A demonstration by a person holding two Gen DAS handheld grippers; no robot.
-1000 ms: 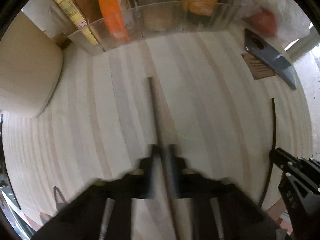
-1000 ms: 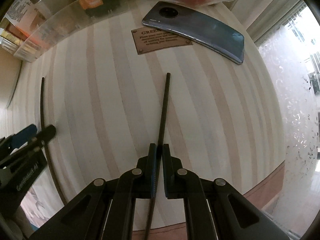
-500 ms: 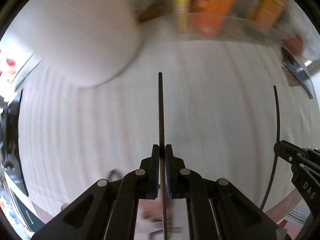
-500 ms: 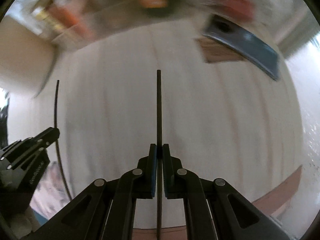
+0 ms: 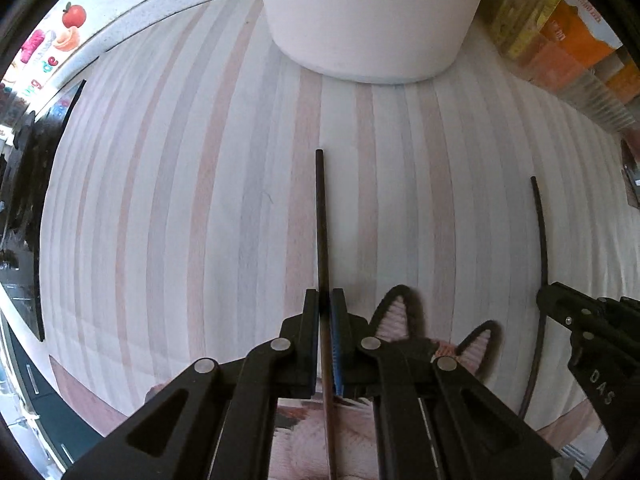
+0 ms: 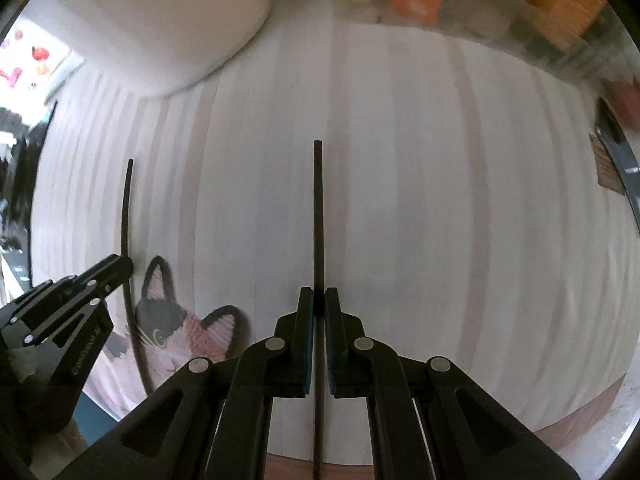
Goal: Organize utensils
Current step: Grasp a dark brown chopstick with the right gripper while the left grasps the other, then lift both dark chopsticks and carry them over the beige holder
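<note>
Surface: pale striped wood (image 5: 200,220) is seen below both cameras, with a white container (image 5: 368,20) at its far edge and a clear bin of boxes (image 5: 568,52) toward 2 o'clock in the left wrist view.
Left chopstick: a dark chopstick (image 5: 322,232) is clamped in the left gripper (image 5: 325,312); its long axis runs from the fingers toward 12 o'clock, tip free above the striped wood.
Right chopstick: a second dark chopstick (image 6: 318,216) is clamped in the right gripper (image 6: 316,308), likewise pointing to 12 o'clock.
Finger state: both pairs of fingers are closed down almost fully, each pinching only its thin stick.
Key relation: the white container is found at 12 o'clock from the left stick's tip and at about 10 o'clock from the right stick's tip (image 6: 160,20); the left hand is judged the nearer.
Between hands: the sticks are held roughly parallel, side by side; the right one is seen at 3 o'clock in the left view (image 5: 540,240), the left one at 9 o'clock in the right view (image 6: 127,216).
Near edge: a knitted cat-face piece (image 6: 172,332) is seen at 7 o'clock in the right view, beyond the near edge.
Judgement: if the container is the holder, the sticks are already close to upright for lowering in; its opening is not shown.
</note>
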